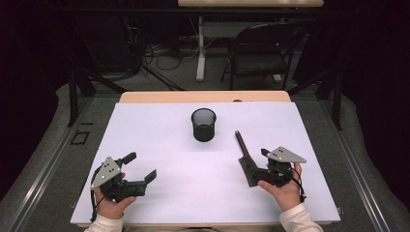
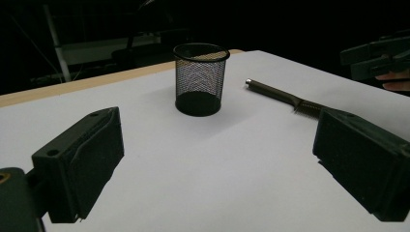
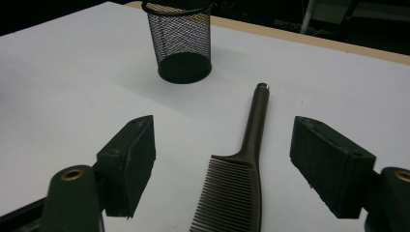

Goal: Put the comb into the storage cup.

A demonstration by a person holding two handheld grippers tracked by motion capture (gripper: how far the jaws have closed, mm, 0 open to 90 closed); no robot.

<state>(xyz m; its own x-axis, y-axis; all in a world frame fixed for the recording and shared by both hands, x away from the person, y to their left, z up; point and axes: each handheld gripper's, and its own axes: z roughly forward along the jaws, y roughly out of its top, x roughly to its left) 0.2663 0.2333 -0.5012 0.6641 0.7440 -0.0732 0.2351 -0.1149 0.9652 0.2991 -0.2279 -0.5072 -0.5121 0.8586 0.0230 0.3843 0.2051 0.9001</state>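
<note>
At the near left of the tabletop (image 1: pixel 159 145), the left gripper (image 1: pixel 143 169) rests low over the white sheet with its jaws wide apart and nothing between them; it takes no part in the work at this point. Farther off, near the middle of the tabletop, a black mesh cup (image 1: pixel 203 124) stands upright and looks empty, as far as its mesh wall lets one see. To the right of the cup and apart from it lies a dark comb (image 1: pixel 244 155), flat on the sheet, its slim handle pointing to the far side and its toothed end toward the person. At the near right, the right gripper (image 1: pixel 255 170) is set over that toothed end. In the right gripper view the comb (image 3: pixel 241 179) lies between the two jaws, which stand apart on either side of it and do not yet press on it. Judged from this, the work is at its very start: the comb is not yet grasped or lifted, and if it is meant for the cup, the grasp, the carry to the cup and the drop into it all remain to be done.
</note>
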